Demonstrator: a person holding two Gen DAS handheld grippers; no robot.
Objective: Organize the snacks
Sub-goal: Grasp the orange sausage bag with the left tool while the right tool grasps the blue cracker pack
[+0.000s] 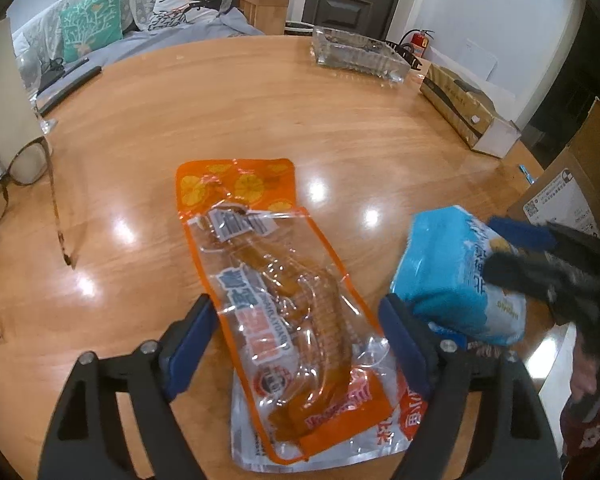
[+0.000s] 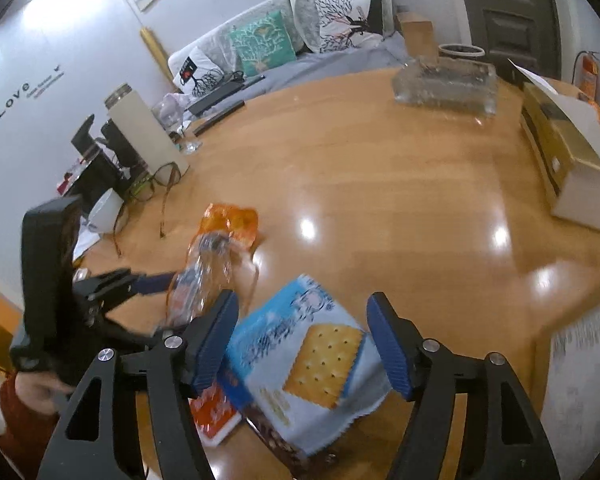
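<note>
Glossy wooden surface (image 1: 260, 92), sofa (image 2: 300, 32) behind. Orange packet (image 1: 284, 304) between spread left tongs (image 1: 300, 344); right tongs (image 2: 300, 344) apart around cracker pack (image 2: 300, 364).

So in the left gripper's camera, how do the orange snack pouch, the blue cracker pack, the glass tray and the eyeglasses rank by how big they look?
Largest to smallest as they look:
1. orange snack pouch
2. blue cracker pack
3. glass tray and eyeglasses: they look alike, unranked.
The tray sits far back, so it may really be bigger than it looks.
</note>
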